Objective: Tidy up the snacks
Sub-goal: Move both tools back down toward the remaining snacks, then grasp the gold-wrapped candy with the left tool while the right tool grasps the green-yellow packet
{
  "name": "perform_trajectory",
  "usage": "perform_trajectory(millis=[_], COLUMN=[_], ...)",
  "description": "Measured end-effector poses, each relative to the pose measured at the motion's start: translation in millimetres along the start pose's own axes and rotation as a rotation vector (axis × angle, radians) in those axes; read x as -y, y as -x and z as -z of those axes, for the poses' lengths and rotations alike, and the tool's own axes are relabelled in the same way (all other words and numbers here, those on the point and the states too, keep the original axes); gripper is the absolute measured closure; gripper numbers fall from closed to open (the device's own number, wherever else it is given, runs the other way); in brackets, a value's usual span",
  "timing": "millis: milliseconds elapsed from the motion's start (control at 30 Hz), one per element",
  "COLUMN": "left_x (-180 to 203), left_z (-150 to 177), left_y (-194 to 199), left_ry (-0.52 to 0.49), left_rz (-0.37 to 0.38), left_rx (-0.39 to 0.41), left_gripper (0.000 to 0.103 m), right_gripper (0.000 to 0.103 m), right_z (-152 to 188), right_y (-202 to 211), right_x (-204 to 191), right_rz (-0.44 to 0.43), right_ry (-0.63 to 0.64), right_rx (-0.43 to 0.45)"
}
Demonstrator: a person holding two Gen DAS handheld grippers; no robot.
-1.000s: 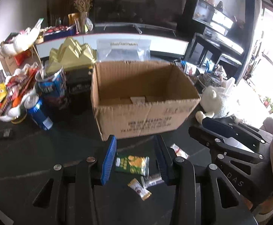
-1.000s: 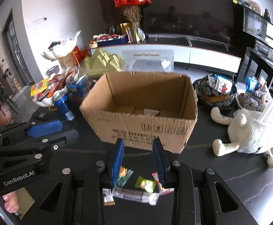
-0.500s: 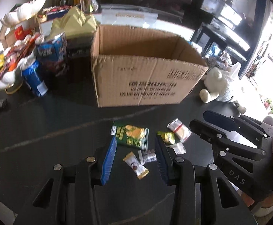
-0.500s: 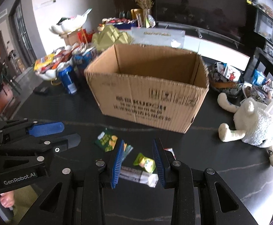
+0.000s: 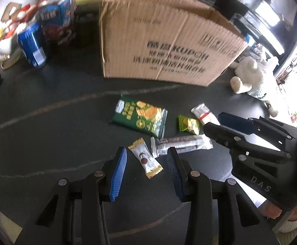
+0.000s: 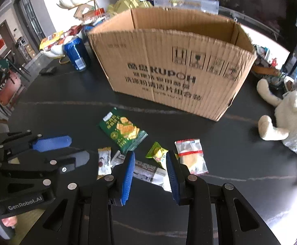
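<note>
Several snack packets lie on the dark table [image 5: 46,122] in front of an open cardboard box [image 5: 168,40]. My left gripper [image 5: 147,155] is open and hangs low, with a small white-and-gold packet [image 5: 145,159] between its blue pads, untouched. A green cracker bag [image 5: 140,116] lies just beyond it. My right gripper [image 6: 150,159] is open too, straddling a long grey-white bar [image 6: 146,168] and a yellow-green packet [image 6: 158,153]. A clear packet with a red band [image 6: 191,157] lies to its right. Each gripper shows in the other's view: right gripper [image 5: 213,122], left gripper [image 6: 78,148].
A blue can [image 5: 33,45] and snack boxes [image 5: 56,20] stand left of the cardboard box. A white plush toy [image 6: 291,118] lies at the right. A small black object [image 6: 48,70] rests at the far left. More snacks pile up behind the can.
Both grippers have sunk toward the table and tipped further down, so the box's inside has passed from view and the snacks loom larger. Both jaw gaps look unchanged.
</note>
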State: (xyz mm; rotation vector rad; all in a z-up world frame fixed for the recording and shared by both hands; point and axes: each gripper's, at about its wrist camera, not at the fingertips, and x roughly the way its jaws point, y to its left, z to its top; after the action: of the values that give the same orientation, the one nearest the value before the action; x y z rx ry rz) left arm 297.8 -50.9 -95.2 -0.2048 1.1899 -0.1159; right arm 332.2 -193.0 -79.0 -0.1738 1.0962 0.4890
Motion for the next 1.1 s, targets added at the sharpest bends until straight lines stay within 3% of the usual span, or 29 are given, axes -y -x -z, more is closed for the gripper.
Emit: perform_trajectory(millis=[667,1100], left_x=[-12.7,-16.9], left_z=[1.3,-2.0], left_y=[-43.6,-55.5], left_ry=[0.172,0.188], left_rz=[-0.024,-0.054], left_rx=[-0.084,-0.099], left_gripper=[0.069,0.07], right_gripper=[0.07,0.07], right_z=[-12.0,-20.8], right_y=[-53.6,-76.8], right_x=[6.0,0.3], right_rz=[-0.063,-0.06], right_ry=[0.092,0.156], right_rx=[-0.143,-0.187])
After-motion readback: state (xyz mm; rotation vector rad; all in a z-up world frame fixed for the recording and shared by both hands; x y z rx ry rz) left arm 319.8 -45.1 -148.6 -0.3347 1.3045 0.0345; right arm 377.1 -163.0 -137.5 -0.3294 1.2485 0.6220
